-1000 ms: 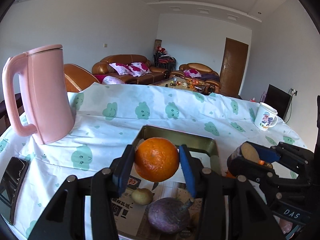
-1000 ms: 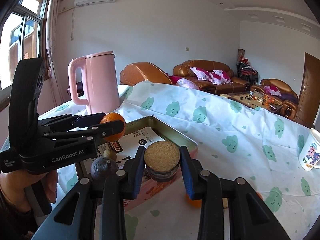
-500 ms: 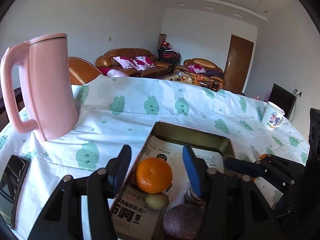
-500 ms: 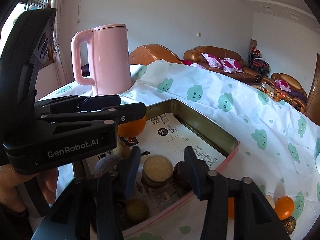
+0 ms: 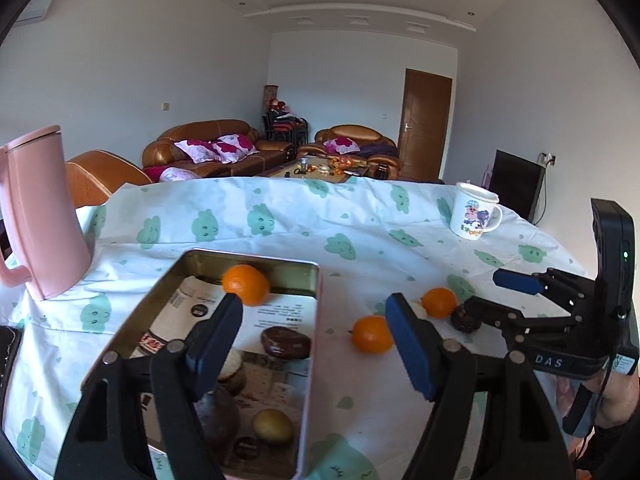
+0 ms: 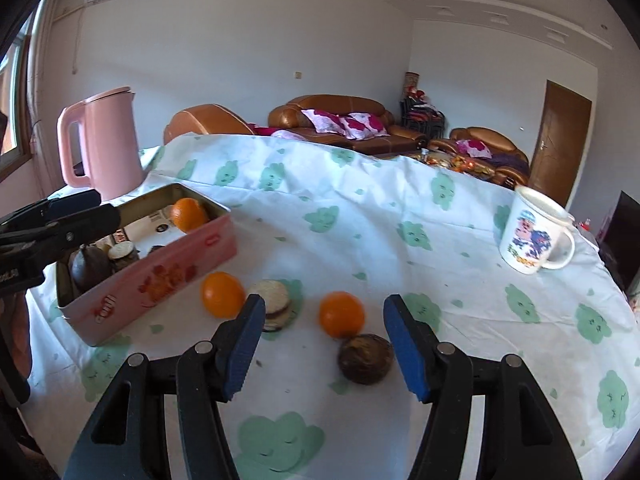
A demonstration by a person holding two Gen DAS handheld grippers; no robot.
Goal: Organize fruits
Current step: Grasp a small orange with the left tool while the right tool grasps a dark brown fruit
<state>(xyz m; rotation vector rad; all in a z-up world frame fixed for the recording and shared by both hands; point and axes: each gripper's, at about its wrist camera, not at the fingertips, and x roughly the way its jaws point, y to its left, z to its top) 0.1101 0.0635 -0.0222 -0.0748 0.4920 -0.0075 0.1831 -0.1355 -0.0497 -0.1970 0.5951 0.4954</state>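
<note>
A pink tin box point(image 5: 318, 300) point(image 6: 160, 280) holds an orange point(image 5: 245, 289) point(image 6: 188, 214), a dark purple fruit point(image 6: 89, 266), a small yellow fruit point(image 5: 273, 426) and sliced round pieces. On the cloth lie two oranges point(image 6: 222, 294) point(image 6: 341, 314), a cut round piece point(image 6: 274, 304) and a dark brown fruit point(image 6: 365, 358). My left gripper point(image 5: 314, 346) is open and empty above the box's right edge. My right gripper point(image 6: 324, 346) is open and empty just above the loose fruits.
A pink kettle point(image 5: 40, 216) point(image 6: 106, 144) stands left of the box. A white cartoon mug point(image 6: 534, 236) point(image 5: 474, 216) stands at the far right. A dark phone point(image 5: 8, 350) lies at the left table edge. Sofas stand behind the table.
My left gripper opened and let the orange go into the box, then shifted right. My right gripper released the cut round piece into the box and moved right over the loose fruits.
</note>
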